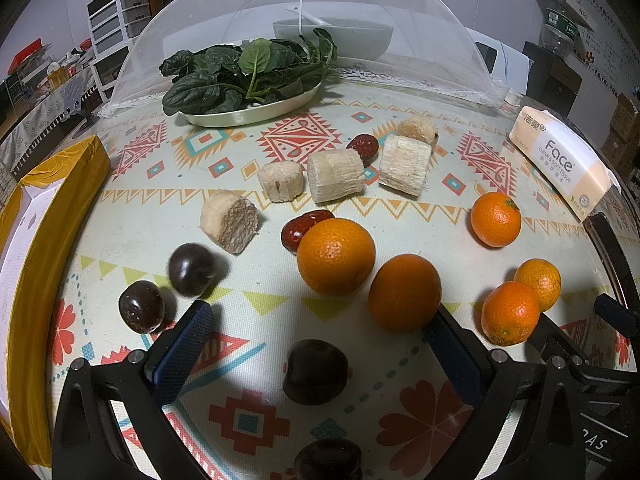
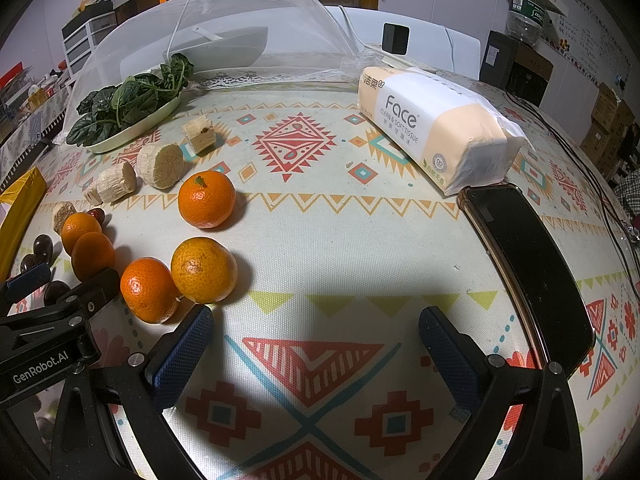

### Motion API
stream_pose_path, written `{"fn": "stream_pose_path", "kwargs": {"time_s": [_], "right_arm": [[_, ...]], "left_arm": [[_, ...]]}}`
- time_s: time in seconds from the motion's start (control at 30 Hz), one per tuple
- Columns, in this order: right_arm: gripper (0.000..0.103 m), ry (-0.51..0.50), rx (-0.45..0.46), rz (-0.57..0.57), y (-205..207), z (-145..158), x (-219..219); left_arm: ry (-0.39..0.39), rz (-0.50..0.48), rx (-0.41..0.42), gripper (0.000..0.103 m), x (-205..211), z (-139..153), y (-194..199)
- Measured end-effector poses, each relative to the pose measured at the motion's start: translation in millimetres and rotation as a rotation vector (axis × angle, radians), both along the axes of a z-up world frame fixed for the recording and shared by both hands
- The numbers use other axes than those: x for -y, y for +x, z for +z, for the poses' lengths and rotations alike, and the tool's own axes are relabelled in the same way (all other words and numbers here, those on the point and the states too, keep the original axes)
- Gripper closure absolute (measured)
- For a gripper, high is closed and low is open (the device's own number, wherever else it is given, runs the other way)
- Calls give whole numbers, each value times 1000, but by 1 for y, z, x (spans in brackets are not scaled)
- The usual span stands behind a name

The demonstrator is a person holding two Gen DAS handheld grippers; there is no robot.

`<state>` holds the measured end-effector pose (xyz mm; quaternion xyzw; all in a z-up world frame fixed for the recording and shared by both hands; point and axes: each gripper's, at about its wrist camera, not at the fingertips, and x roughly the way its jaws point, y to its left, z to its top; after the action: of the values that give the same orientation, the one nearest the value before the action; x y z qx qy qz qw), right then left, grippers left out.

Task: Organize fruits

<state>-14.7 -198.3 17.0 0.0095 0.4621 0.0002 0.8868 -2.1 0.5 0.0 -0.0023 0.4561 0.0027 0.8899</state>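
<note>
My left gripper is open over the patterned tablecloth, with a dark plum lying between its fingers, untouched. More dark plums lie left of it and one lies below. Several oranges sit just ahead and to the right. Two red dates and several pale sugarcane chunks lie farther back. My right gripper is open and empty over bare cloth, with oranges just left of its left finger. The left gripper shows at the far left of the right wrist view.
A plate of spinach sits under a raised mesh food cover at the back. A tissue pack and a black phone lie on the right. A yellow-edged box borders the left.
</note>
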Motion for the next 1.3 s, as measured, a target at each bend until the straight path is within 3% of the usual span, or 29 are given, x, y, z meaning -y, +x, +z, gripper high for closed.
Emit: {"fn": "stream_pose_path", "kwargs": {"time_s": [0.67,1.03,1.17,1.3], "right_arm": [[0,2,-2,-2,-1,-2,-1],[0,2,-77,-29,1,-1,-2],[0,-2,-67,-38,-1,-2,-2],[0,-6,-61,-50,-5,-1,-2]], "left_arm": [[2,-37,-34,0,-1,0,-10],[-3,-190,-68,0,-3,3,-30],[-130,-201,-42,0,-27,13,-48],[-198,-166,88,0,-68,37,-75]]}}
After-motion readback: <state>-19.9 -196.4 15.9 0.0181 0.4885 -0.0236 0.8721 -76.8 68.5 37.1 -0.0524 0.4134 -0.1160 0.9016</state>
